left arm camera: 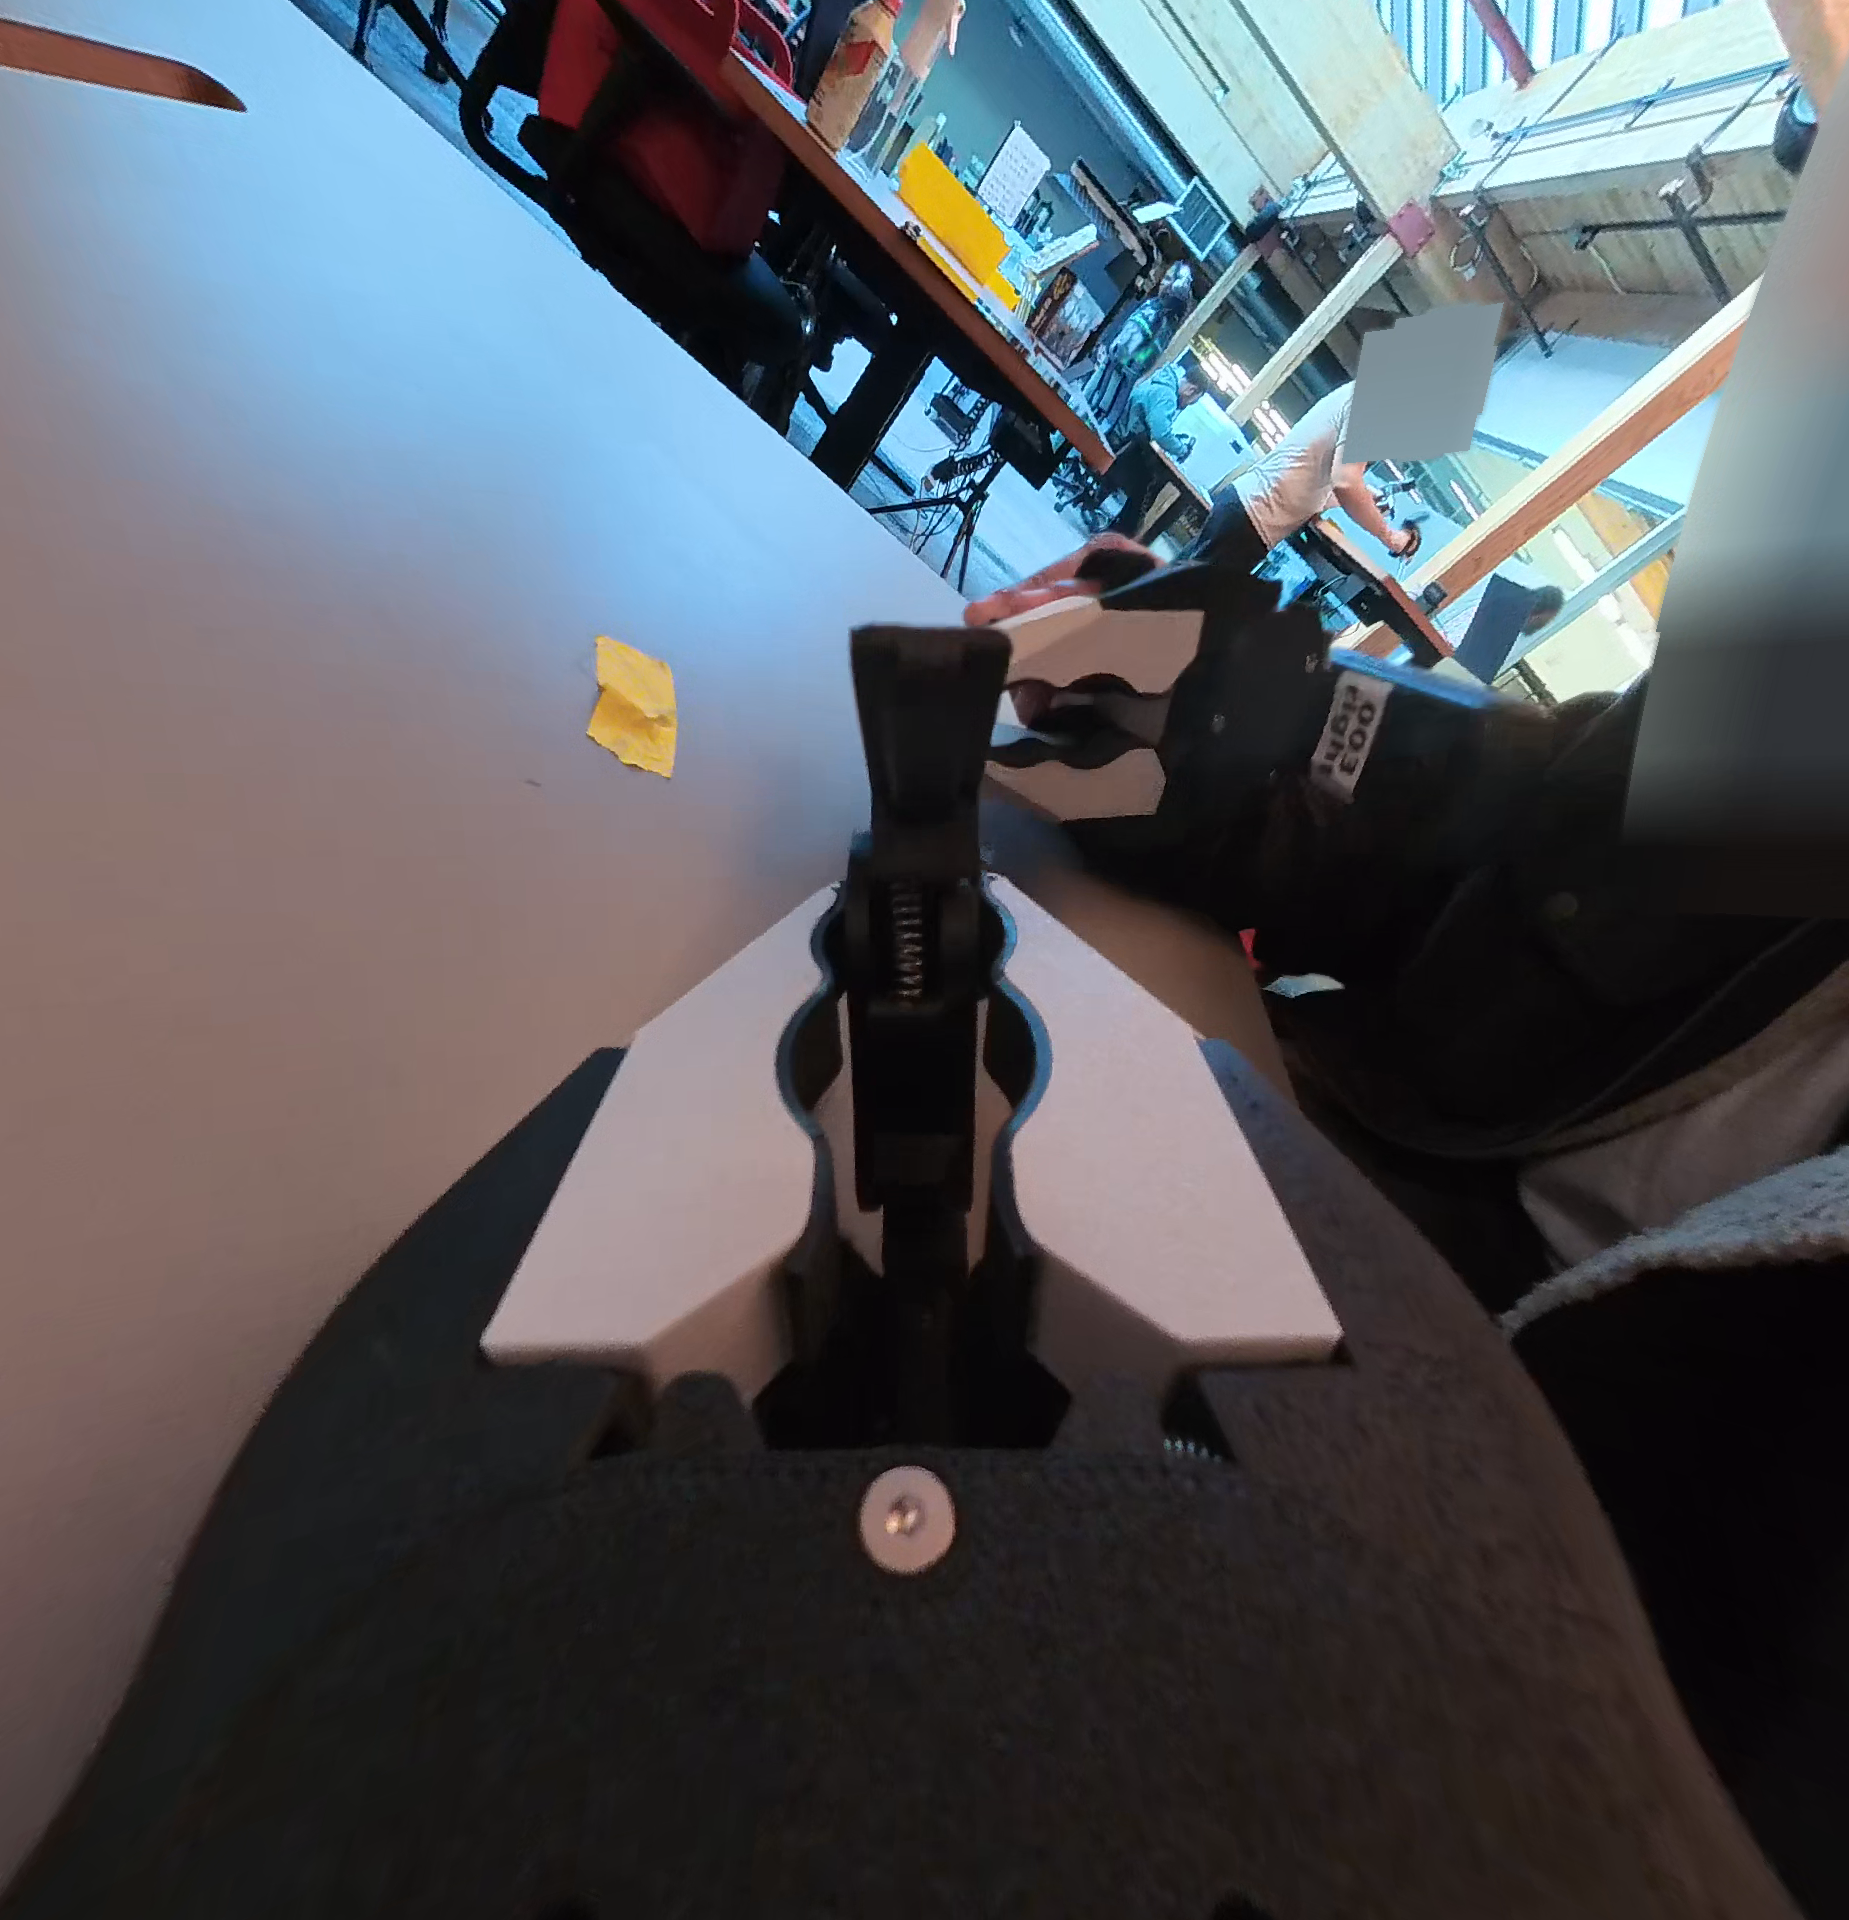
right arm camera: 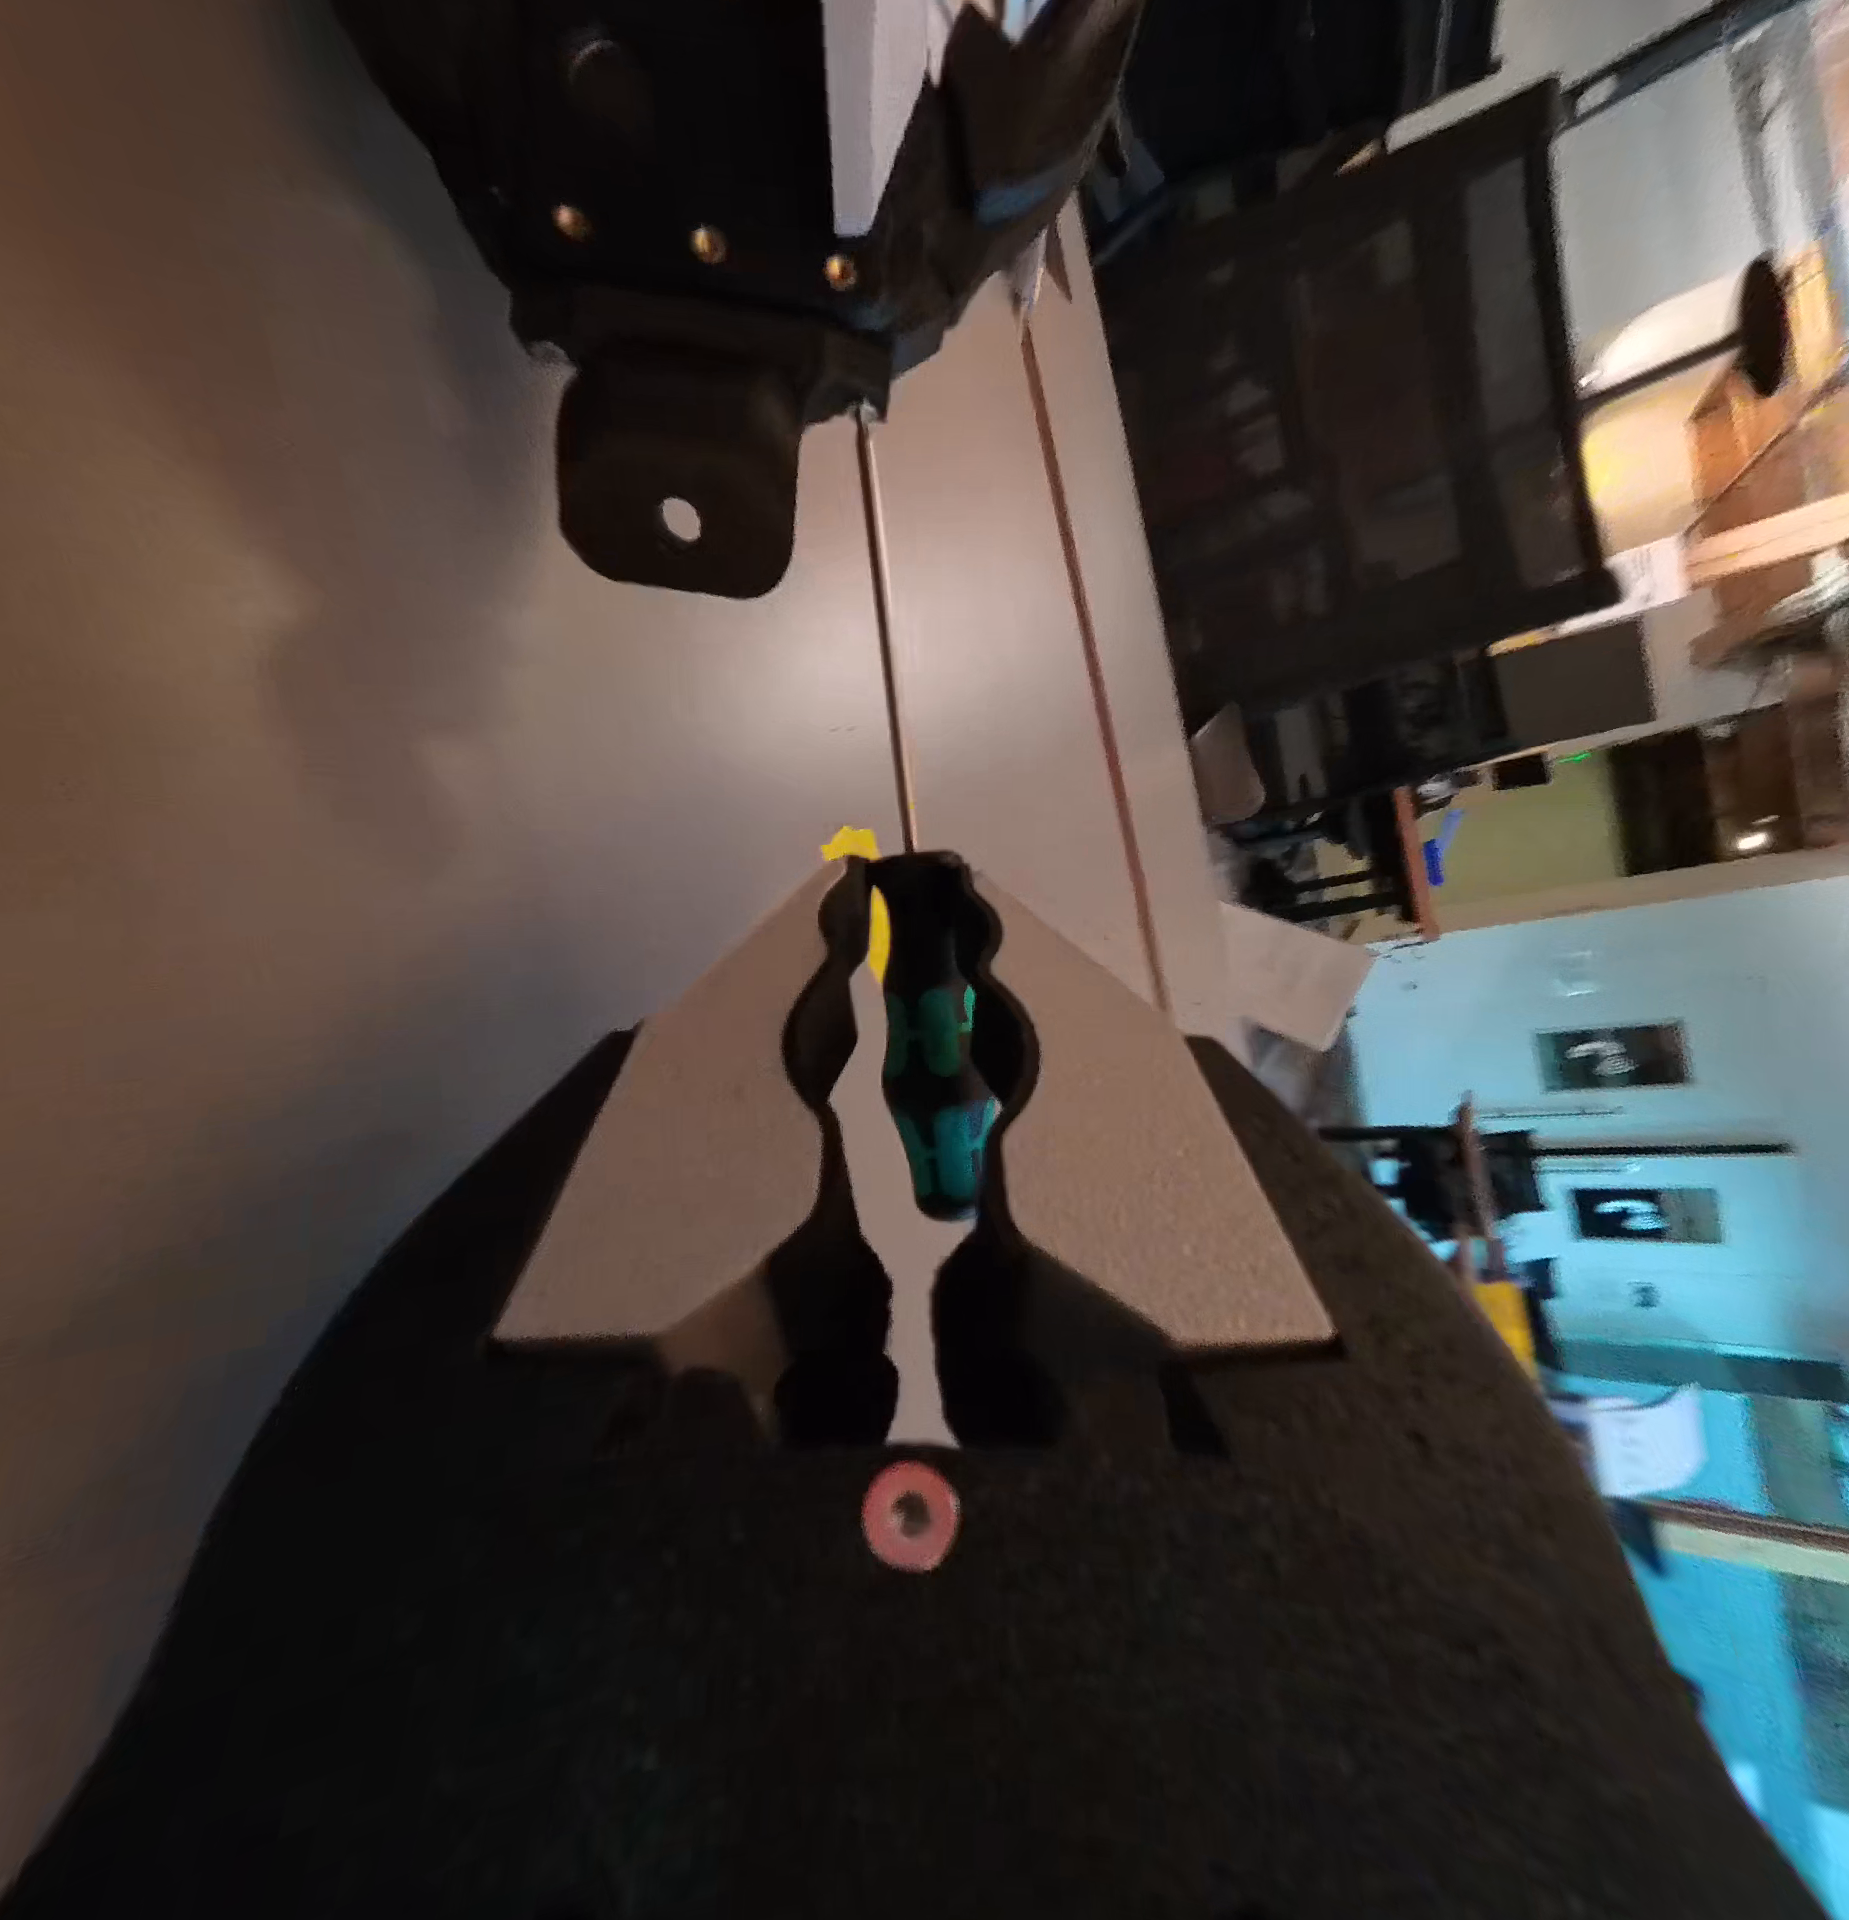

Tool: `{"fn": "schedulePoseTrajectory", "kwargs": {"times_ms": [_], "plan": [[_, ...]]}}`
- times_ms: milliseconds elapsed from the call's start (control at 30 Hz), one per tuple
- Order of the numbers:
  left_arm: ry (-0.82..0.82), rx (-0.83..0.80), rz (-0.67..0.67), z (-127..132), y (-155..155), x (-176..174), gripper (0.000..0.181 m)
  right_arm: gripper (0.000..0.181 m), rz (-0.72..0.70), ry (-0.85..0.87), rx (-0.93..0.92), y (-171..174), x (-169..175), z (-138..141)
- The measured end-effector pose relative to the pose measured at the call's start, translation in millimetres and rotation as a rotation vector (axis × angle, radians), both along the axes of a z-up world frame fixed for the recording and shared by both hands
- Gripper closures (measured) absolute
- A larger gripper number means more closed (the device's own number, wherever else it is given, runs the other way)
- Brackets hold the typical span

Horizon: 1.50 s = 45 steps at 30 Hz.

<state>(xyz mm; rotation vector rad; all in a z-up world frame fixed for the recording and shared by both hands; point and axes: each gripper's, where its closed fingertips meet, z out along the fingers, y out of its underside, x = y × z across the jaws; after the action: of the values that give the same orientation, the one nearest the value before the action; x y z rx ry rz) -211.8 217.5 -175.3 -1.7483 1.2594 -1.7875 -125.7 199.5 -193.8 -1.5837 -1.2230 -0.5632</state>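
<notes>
My left gripper (left arm camera: 915, 894) is shut on a black spring clamp (left arm camera: 925, 748), which sticks out forward past the fingertips over the white table (left arm camera: 276, 520). My right gripper (right arm camera: 904, 862) is shut on a screwdriver with a black and green handle (right arm camera: 935, 1081). Its thin metal shaft (right arm camera: 889, 644) points forward and ends at the underside of the black left gripper body (right arm camera: 681, 312). In the left wrist view the right gripper (left arm camera: 1086, 717) comes in from the right, its tips just behind the clamp's head. The screwdriver is hidden there.
A scrap of yellow tape (left arm camera: 634, 707) is stuck on the table left of the clamp. Dark cloth and a grey towel (left arm camera: 1678, 1216) lie at the right. Beyond the table edge are chairs, a red jacket (left arm camera: 671, 156), long tables and a standing person (left arm camera: 1304, 468). The left gripper's tips are roughly 10 cm from the right gripper's.
</notes>
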Motion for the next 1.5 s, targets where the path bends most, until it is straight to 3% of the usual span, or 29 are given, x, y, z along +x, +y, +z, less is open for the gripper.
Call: {"fn": "schedulePoseTrajectory", "kwargs": {"times_ms": [67,233,533,600,633,867,1000,1133,1233,1300,1433,1500], "plan": [[-0.005,0.006,0.004,0.6,0.2,-0.3,0.16,0.166,-0.005,0.116,-0.107,-1.4,-1.9,-5.3],[0.002,0.112,-0.052,-3.0,-13.6,0.0,0.16,0.167,0.024,0.407,-0.576,-18.2,-10.1,-30.9],[-0.034,0.334,-0.203,-2.6,-55.2,3.6,0.159,0.167,0.134,0.729,-1.671,-82.5,-15.1,-23.8],[-0.026,0.382,-0.224,-4.7,-60.9,4.2,0.159,0.166,0.154,0.819,-1.891,-94.4,-15.1,-17.4],[-0.012,0.402,-0.222,-7.7,-61.4,5.2,0.159,0.166,0.14,0.831,-1.911,-93.4,-13.5,-21.6],[0.027,0.392,-0.197,-13.9,-55.1,5.7,0.16,0.163,0.241,0.682,-1.441,-81.0,-13.5,-34.6],[0.029,0.392,-0.196,-14.2,-56.0,6.3,0.16,0.139,0.171,0.549,-1.102,-72.2,-7.8,-34.0],[0.037,0.372,-0.189,-14.6,-54.6,7.0,0.16,0.135,0.037,0.362,-0.551,-65.6,6.4,-18.8],[0.04,0.362,-0.185,-14.7,-53.8,7.2,0.16,0.14,-0.012,0.185,-0.291,-76.5,7.0,-19.2],[0.041,0.359,-0.187,-14.7,-54.5,7.0,0.16,0.137,-0.05,0.116,-0.29,-78.1,5.9,-34.5],[0.042,0.358,-0.188,-14.8,-55.5,7.6,0.16,0.169,-0.056,0.076,-0.277,-69.5,7.2,-36.7],[0.047,0.358,-0.191,-15.8,-55.4,7.1,0.16,0.169,-0.024,0.081,-0.334,-69.2,7.1,-37.8]]}}
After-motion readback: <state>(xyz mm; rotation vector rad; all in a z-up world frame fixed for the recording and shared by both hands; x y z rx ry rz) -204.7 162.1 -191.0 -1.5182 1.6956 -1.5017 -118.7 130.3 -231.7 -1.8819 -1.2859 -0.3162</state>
